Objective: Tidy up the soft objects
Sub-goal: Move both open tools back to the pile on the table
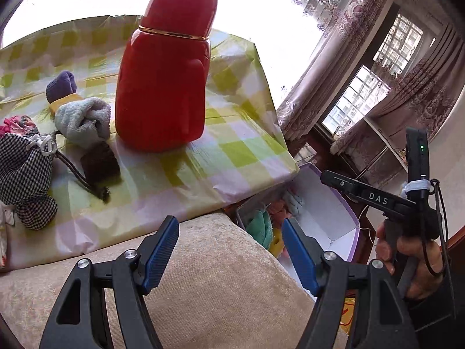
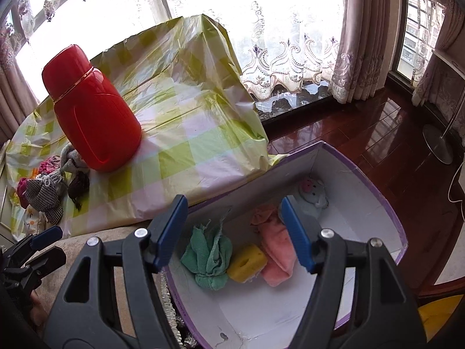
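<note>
Right wrist view: right gripper [image 2: 232, 226] hangs over the white box [image 2: 363, 203], jaws parted and empty. Inside lie a green cloth [image 2: 209, 258], yellow sponge [image 2: 247, 261] and pink towel [image 2: 276, 253]. Left gripper [image 1: 229, 247], jaws wide and empty, is near the counter [image 1: 232, 145], where a grey sock [image 1: 84, 119] and checked pouch [image 1: 26, 171] lie beside a red flask [image 1: 162, 87].

The table [image 1: 247, 133] with the green checked cover has a big red bottle [image 1: 162, 87] in the middle and soft socks [image 1: 81, 119] and a little checked bag [image 1: 26, 171] at nine o'clock.
</note>
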{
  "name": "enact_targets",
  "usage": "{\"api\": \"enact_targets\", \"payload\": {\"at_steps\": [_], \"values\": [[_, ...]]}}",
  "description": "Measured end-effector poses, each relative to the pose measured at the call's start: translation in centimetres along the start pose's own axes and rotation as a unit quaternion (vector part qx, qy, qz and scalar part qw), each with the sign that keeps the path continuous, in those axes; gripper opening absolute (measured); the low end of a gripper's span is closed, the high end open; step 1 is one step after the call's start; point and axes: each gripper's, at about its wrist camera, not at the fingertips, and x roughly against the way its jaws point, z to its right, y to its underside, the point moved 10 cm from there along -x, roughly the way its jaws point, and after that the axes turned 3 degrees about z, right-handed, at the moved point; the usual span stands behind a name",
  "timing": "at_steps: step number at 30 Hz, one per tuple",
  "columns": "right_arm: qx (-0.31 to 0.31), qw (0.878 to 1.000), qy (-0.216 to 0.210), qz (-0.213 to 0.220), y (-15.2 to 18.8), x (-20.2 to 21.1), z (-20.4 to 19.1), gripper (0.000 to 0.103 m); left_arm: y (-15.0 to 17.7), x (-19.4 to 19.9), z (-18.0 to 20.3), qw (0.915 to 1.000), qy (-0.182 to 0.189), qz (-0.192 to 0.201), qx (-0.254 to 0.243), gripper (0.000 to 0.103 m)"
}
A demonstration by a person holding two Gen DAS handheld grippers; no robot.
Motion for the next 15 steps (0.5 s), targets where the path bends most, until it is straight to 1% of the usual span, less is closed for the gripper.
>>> {"api": "enact_targets", "payload": {"at_steps": [5, 9, 12, 15], "values": [[0.025, 0.999, -0.028, -0.012, 0.7, -0.2, -4.1, 0.07, 0.0, 2.2, -3.0, 0.9992, -0.025, 0.023, 0.023, 0.074], [0.049, 0.997, -0.056, -0.017, 1.2, -0.1, -7.9, 0.07, 0.1, 4.4, -5.9, 0.9969, -0.048, 0.042, 0.047, 0.074], [0.07, 0.994, -0.085, -0.022, 1.9, -0.1, -11.1, 0.07, 0.2, 6.1, -8.2, 0.9937, -0.076, 0.058, 0.058, 0.074], [0.092, 0.989, -0.108, -0.029, 2.6, -0.1, -14.1, 0.07, 0.5, 8.1, -11.0, 0.9889, -0.101, 0.072, 0.082, 0.074]]}}
